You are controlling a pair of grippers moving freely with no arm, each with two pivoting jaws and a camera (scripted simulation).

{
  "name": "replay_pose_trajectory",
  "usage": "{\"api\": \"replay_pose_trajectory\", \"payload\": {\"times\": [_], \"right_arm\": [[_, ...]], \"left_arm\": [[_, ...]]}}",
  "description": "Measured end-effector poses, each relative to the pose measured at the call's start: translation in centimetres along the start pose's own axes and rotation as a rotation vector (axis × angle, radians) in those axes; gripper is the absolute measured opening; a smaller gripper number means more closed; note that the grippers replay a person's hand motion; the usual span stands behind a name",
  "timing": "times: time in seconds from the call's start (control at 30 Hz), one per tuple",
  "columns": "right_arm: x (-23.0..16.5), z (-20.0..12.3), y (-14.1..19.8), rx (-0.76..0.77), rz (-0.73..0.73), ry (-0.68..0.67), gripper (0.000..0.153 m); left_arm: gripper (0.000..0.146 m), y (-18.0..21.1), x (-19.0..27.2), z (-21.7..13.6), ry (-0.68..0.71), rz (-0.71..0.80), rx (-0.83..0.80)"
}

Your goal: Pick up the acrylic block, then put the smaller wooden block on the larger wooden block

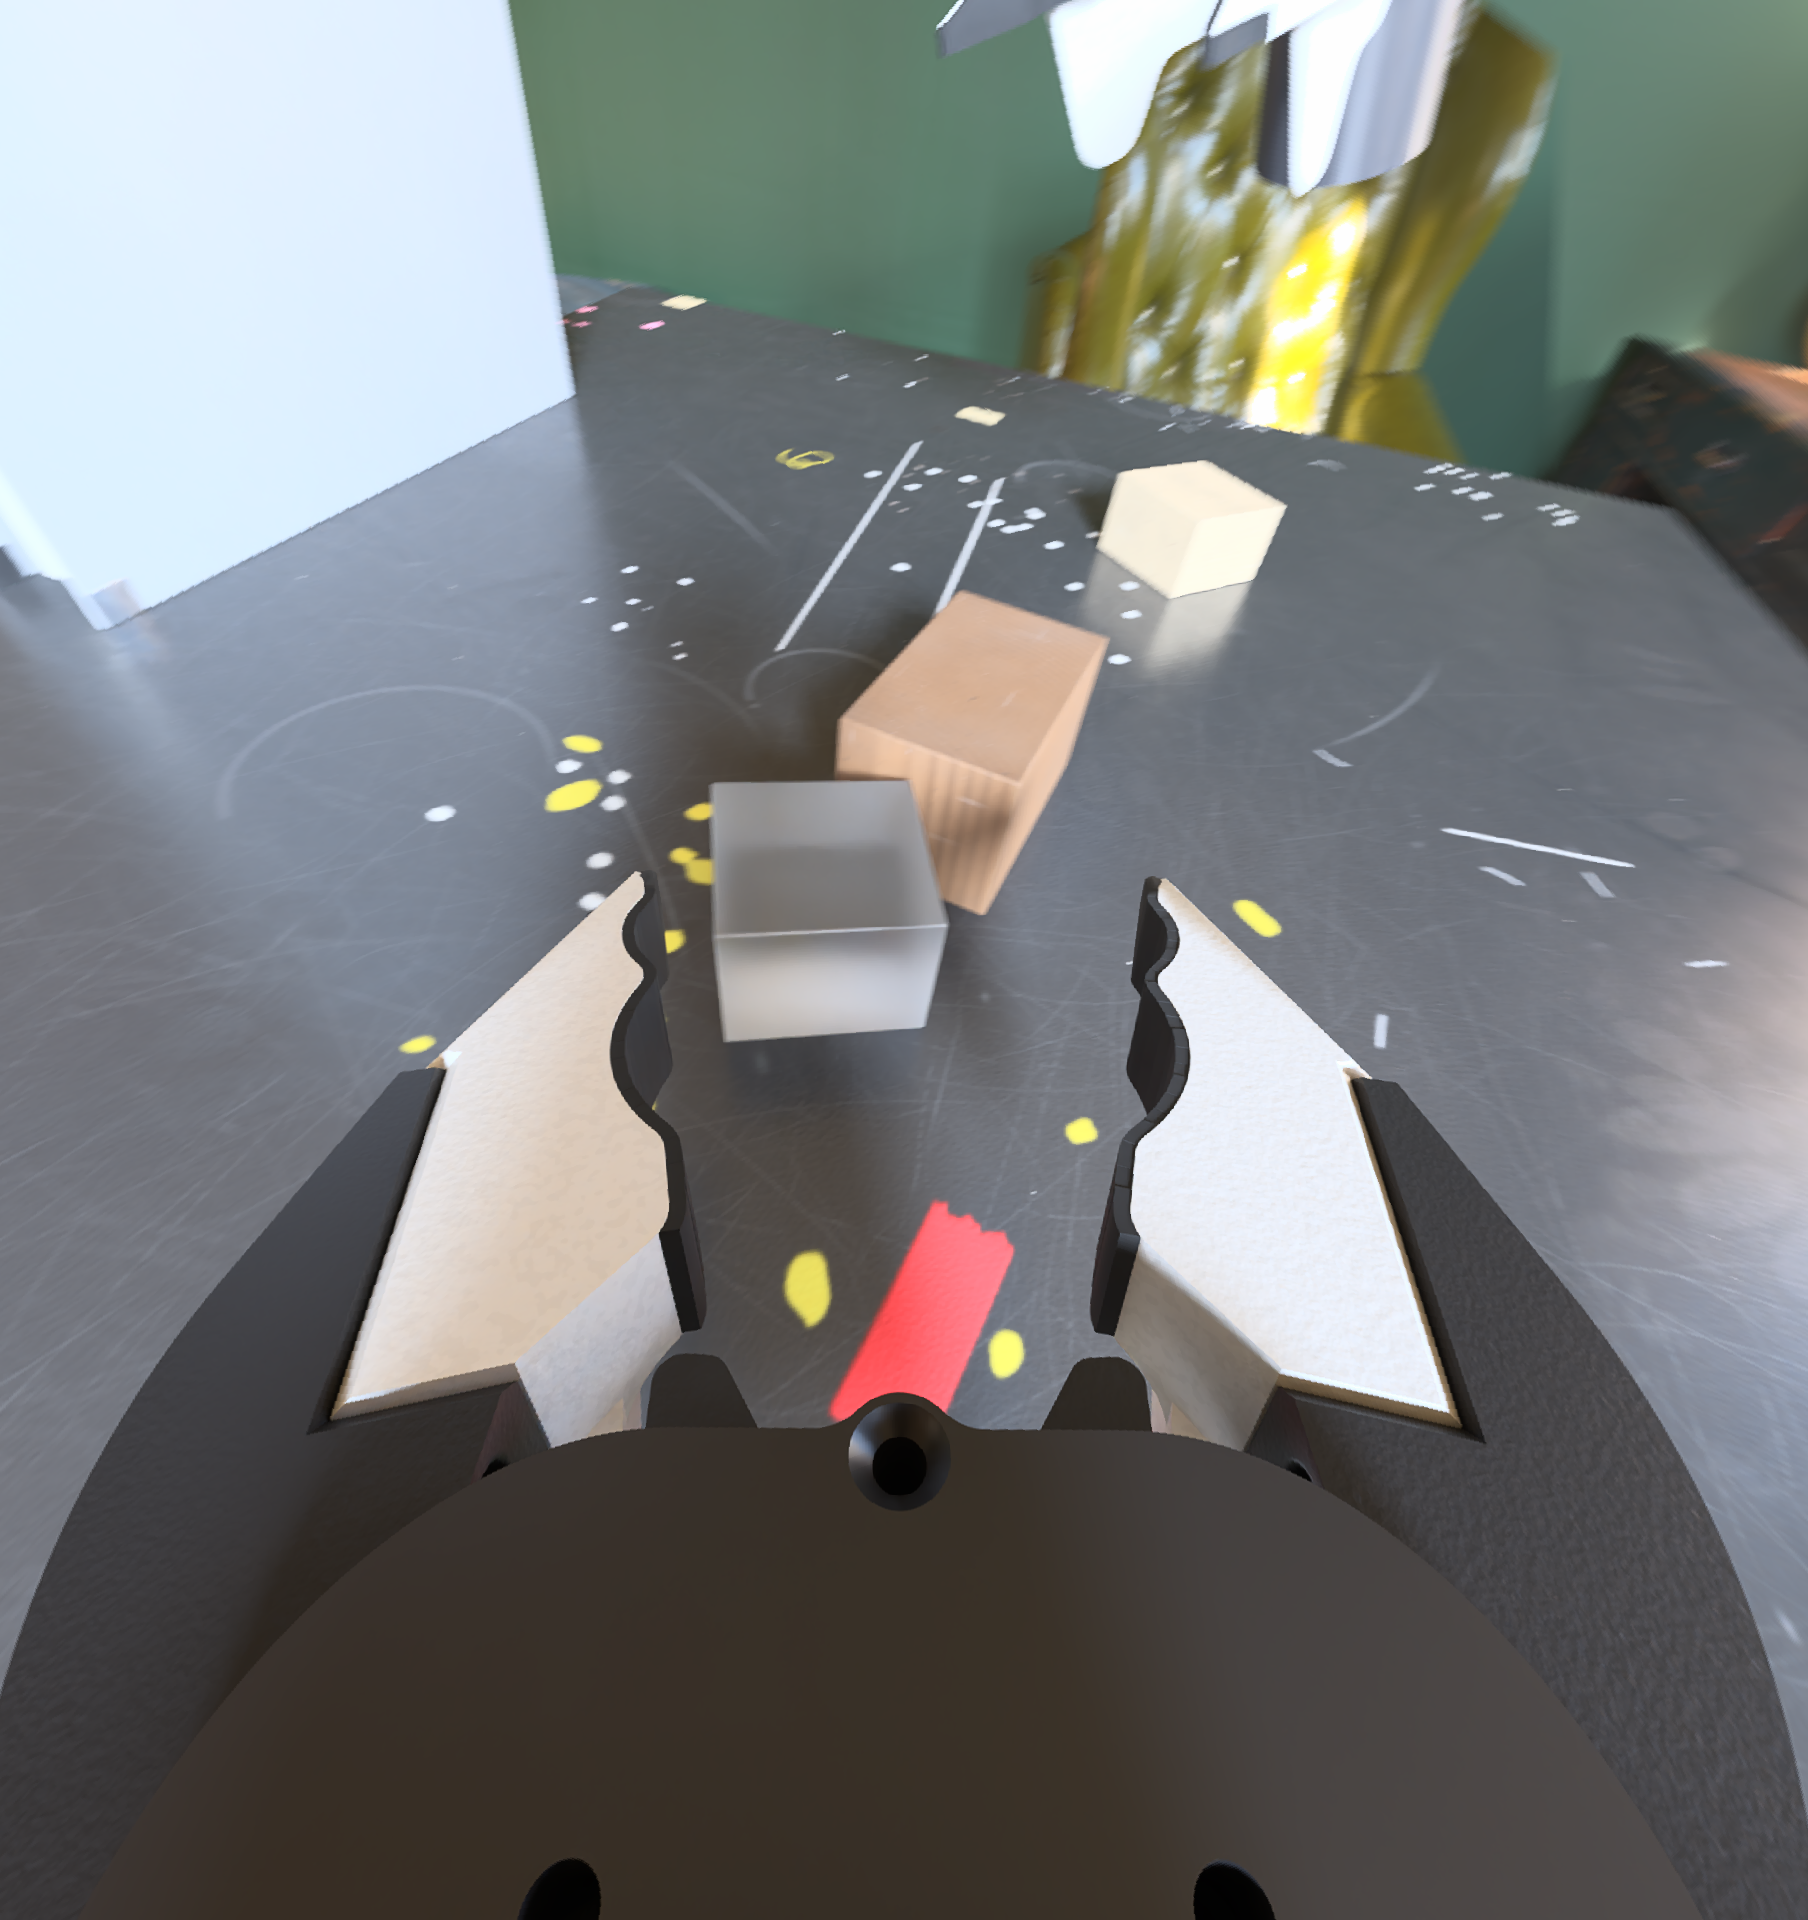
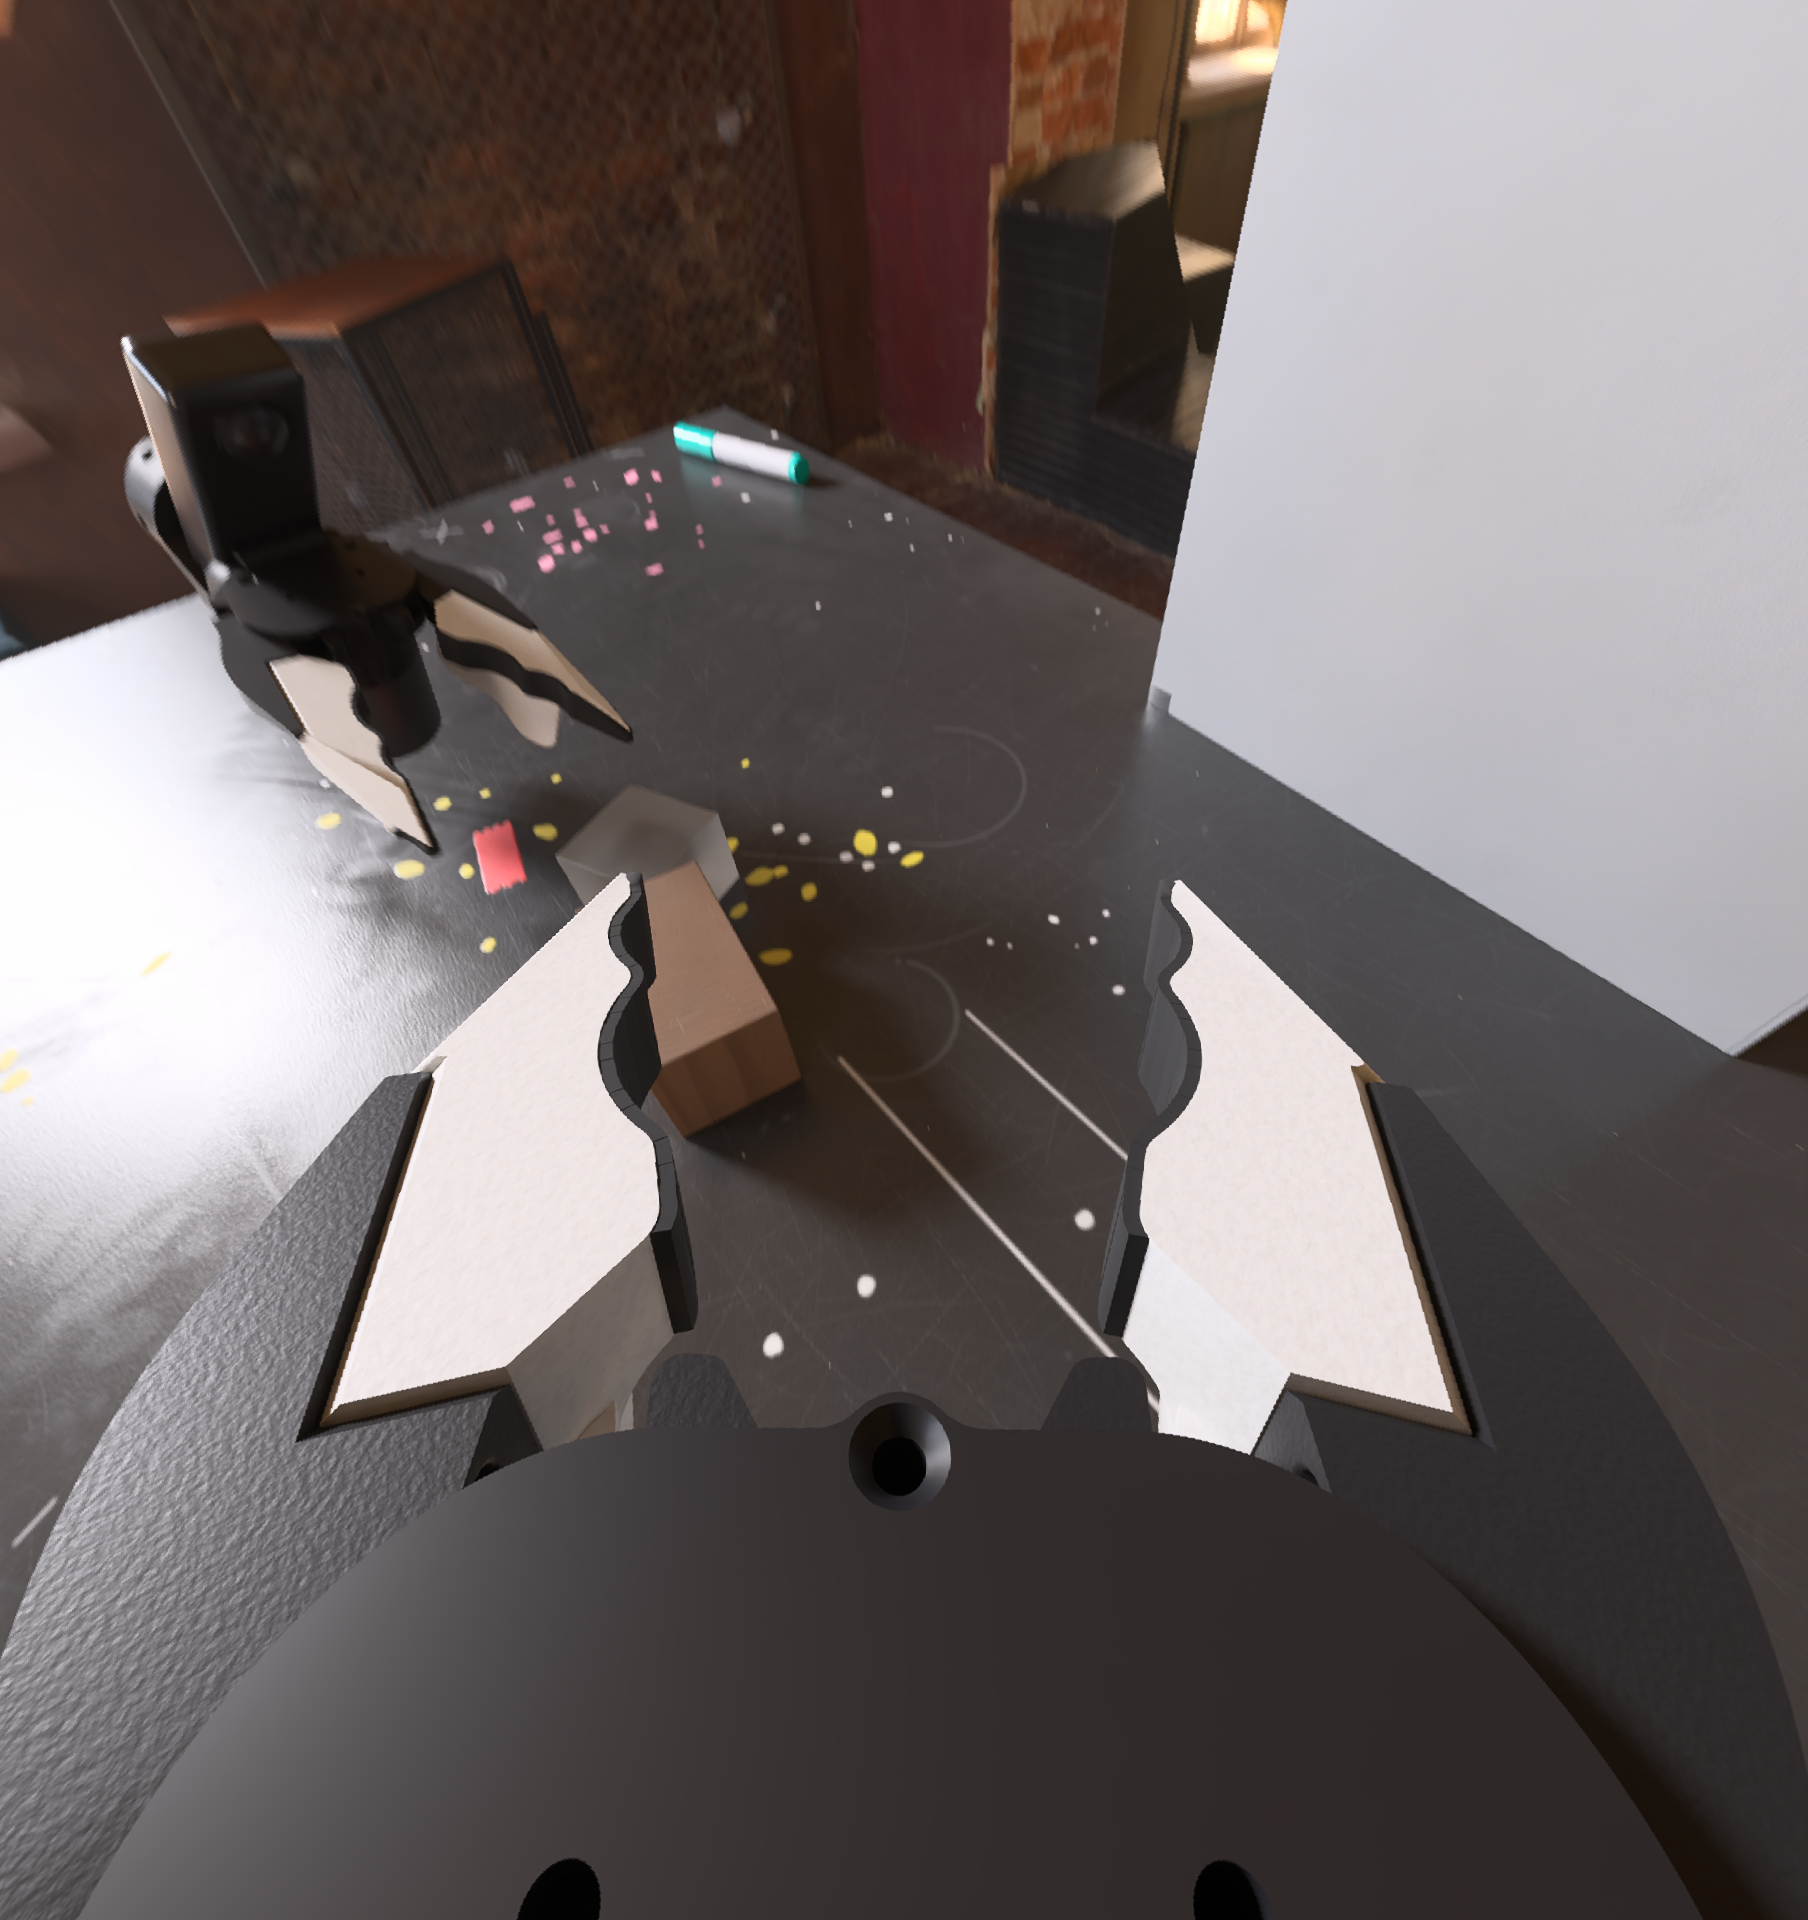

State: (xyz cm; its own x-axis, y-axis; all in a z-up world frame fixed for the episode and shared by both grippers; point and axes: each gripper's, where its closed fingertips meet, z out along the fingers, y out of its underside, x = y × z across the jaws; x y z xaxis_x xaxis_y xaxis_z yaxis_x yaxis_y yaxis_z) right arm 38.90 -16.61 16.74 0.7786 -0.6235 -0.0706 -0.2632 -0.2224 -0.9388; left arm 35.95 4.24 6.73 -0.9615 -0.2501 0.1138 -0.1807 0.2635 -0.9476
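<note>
While both grippers hung spread and empty, left gripper (image 1: 898,904) faced acrylic block (image 1: 825,909) touching brown block (image 1: 973,738); right gripper (image 2: 900,904) sat opposite.

a green wall (image 1: 775,156) fills the upper middle of the left wrist view, with a mottled yellow-gold figure (image 1: 1264,260) before it. a white panel (image 1: 235,291) stands upper left. in the right wrist view, dim brick-red walls (image 2: 588,187) span the top, a dark cabinet (image 2: 1087,312) sits upper right, and warm light glows at the upper left edge.
</note>
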Motion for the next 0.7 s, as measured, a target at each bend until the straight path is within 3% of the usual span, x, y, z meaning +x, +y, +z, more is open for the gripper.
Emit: {"api": "replay_pose_trajectory", "payload": {"times": [0.07,0.2,0.37,0.47,0.53,0.57,0.67,0.7], "right_arm": [[-0.3,-0.2,0.6,-0.058,-0.028,0.025,0.096],[-0.8,-2.4,0.9,-0.134,-0.119,0.124,0.100],[-0.9,-6.3,0.3,0.006,-0.132,0.201,0.105],[-0.7,-8.0,5.0,-0.036,-0.145,0.163,0.105],[0.8,-10.0,9.3,-0.105,-0.086,0.225,0.103],[1.2,-10.9,10.8,-0.094,-0.039,0.244,0.100],[-0.1,-12.4,12.7,0.051,0.060,0.094,0.096],[-0.1,-12.5,13.0,0.060,0.058,0.088,0.096]], "left_arm": [[0.096,0.0,0.6,0.2,0.063,-0.006,0.011],[0.108,1.0,-0.5,1.0,0.000,0.020,-0.048],[0.122,2.3,-1.2,2.6,-0.091,0.122,-0.168],[0.113,2.6,-1.6,3.6,-0.143,0.121,-0.209],[0.097,2.9,-1.7,4.2,-0.163,0.106,-0.236],[0.089,3.1,-1.9,4.5,-0.184,0.107,-0.262],[0.062,3.8,-2.5,4.9,-0.268,0.148,-0.339],[0.062,3.8,-2.5,4.9,-0.280,0.155,-0.338]]}}
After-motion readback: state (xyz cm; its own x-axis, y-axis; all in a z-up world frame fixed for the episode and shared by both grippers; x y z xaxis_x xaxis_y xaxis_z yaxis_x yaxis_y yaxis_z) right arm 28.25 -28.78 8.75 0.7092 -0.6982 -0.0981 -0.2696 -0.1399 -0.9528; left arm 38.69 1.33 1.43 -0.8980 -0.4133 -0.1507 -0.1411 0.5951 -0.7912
